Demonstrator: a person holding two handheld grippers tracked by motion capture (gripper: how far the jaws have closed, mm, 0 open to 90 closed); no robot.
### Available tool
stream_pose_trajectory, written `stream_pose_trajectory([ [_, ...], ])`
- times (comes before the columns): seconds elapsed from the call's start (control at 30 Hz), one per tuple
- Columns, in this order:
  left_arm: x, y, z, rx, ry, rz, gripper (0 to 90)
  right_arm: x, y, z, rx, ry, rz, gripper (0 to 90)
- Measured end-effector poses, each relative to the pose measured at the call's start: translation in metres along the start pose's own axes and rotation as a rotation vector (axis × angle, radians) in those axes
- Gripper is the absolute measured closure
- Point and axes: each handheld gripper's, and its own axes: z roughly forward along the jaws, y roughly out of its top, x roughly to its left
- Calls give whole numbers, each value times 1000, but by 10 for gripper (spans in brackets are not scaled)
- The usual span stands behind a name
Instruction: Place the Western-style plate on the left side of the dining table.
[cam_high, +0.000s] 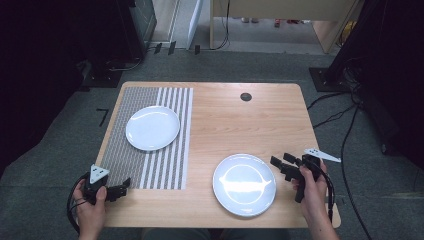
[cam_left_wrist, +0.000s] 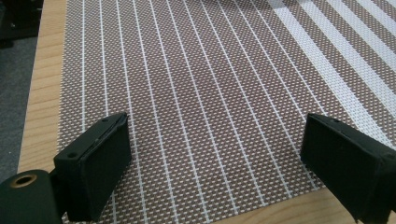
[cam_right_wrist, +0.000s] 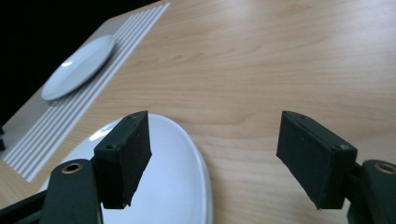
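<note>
A white plate (cam_high: 152, 127) rests on the striped placemat (cam_high: 145, 165) at the table's left. A second, larger white plate (cam_high: 244, 183) lies on bare wood near the front edge. My left gripper (cam_high: 122, 186) hovers open over the placemat's (cam_left_wrist: 196, 93) near left corner, with nothing between its fingers (cam_left_wrist: 98, 163). My right gripper (cam_high: 280, 162) stands open just right of the near plate (cam_right_wrist: 173, 186); its left jaw is over the plate's rim and its right jaw is over bare wood. The far plate (cam_right_wrist: 79, 65) appears beyond it on the placemat (cam_right_wrist: 70, 121).
The wooden table (cam_high: 240, 125) has a small dark round grommet (cam_high: 245, 96) near its far edge. Cables (cam_high: 345, 150) trail on the grey carpet to the right. Dark equipment stands off the far left corner.
</note>
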Motion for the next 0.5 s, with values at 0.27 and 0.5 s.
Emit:
stream_pose_trajectory([
  [0.27,0,0,0,0,-2,1,86,-24,-17,-22,12,-68,18,257],
  [0.5,0,0,0,0,-2,2,86,-45,-31,-43,37,-162,13,253],
])
